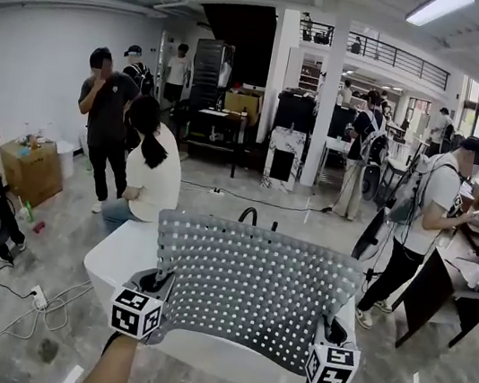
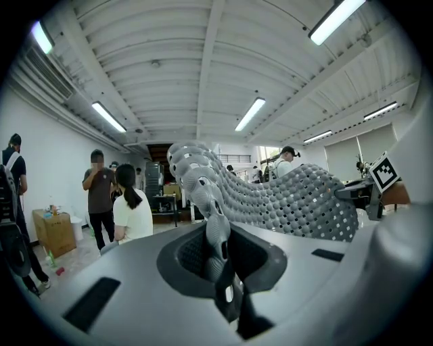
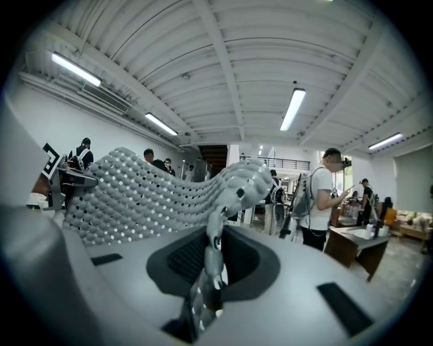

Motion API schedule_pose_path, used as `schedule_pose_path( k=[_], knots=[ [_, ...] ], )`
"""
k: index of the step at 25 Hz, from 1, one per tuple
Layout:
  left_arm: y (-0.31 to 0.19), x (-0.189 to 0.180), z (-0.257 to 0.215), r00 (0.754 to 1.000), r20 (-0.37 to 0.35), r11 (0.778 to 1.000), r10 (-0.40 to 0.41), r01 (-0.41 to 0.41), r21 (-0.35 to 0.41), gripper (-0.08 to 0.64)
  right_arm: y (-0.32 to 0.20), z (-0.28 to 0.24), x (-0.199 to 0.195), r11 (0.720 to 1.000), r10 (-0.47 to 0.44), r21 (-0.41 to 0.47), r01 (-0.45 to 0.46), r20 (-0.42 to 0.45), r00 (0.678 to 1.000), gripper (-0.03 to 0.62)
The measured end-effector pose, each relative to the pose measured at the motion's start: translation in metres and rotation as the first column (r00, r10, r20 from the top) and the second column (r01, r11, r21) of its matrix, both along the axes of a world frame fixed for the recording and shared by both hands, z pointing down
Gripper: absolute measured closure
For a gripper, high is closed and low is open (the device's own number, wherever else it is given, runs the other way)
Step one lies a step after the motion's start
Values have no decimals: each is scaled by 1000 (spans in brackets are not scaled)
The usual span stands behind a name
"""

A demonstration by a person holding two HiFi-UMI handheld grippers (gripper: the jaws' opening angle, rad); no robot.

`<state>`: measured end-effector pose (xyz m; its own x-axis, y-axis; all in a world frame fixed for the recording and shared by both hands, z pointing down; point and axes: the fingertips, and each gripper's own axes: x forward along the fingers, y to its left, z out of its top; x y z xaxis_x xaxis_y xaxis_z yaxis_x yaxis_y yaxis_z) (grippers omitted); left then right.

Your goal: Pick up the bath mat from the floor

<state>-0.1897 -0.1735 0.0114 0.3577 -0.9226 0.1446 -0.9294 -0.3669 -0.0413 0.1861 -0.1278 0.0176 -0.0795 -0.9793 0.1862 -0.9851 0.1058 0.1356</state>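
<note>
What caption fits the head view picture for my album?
The left gripper and right gripper hold a grey bath mat stretched out above the floor.

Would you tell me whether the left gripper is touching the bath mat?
Touching: in the left gripper view, the left gripper pinches the bath mat between its jaws.

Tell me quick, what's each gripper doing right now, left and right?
Left gripper: shut on the mat, at its left edge.
Right gripper: shut on the mat, at its right edge.
</note>
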Motion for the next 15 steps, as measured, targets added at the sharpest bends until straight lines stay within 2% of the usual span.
schedule_pose_path(
  k=[15],
  knots=[
    [16,-2,0,1000,14,1000,0,0,9,520,15,-3,-1,1000,7,10,-7,-3,1000,529]
  ],
)
